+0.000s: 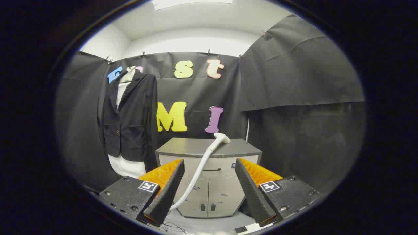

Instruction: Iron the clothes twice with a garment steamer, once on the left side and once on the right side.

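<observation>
Tool (209,192) spread wide and empty, steamer head (219,139) on the cabinet (196,147) beyond, jacket (130,114) hanging beside.

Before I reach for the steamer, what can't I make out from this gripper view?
- Steamer hose: its lower end passes behind a finger of the open gripper.
- Steamer base: not seen.
- Jacket: far sleeve hidden behind its body.
- Cabinet: foot cut off by the fingers.
</observation>
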### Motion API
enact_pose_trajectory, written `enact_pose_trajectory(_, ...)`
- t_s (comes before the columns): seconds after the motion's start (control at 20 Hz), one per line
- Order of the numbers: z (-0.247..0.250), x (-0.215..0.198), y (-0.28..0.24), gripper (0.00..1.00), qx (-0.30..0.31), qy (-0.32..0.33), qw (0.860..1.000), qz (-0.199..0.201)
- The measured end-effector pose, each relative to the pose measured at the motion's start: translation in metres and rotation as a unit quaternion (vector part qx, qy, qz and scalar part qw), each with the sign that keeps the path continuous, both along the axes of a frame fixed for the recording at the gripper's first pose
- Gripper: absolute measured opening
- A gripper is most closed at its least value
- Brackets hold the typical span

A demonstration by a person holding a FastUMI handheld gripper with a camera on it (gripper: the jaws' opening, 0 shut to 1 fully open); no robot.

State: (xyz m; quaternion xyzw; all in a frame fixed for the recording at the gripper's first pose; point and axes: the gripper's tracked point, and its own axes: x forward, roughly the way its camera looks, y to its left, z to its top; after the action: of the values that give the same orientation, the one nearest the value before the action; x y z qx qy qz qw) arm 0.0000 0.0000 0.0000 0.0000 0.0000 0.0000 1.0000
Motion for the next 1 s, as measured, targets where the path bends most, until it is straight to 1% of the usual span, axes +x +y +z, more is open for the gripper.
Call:
enact_pose_trajectory(0.2,0.004,-0.032,-0.009,0.98,0.015,-0.003,1.0,-0.003)
enact_pose_trajectory(0.45,0.005,-0.053,-0.025,0.98,0.014,-0.001,1.0,-0.009)
enact_pose_trajectory(0.7,0.002,-0.061,-0.029,0.98,0.016,0.003,1.0,-0.012)
enact_pose_trajectory(1.0,0.001,-0.056,-0.03,0.98,0.02,0.004,1.0,-0.02)
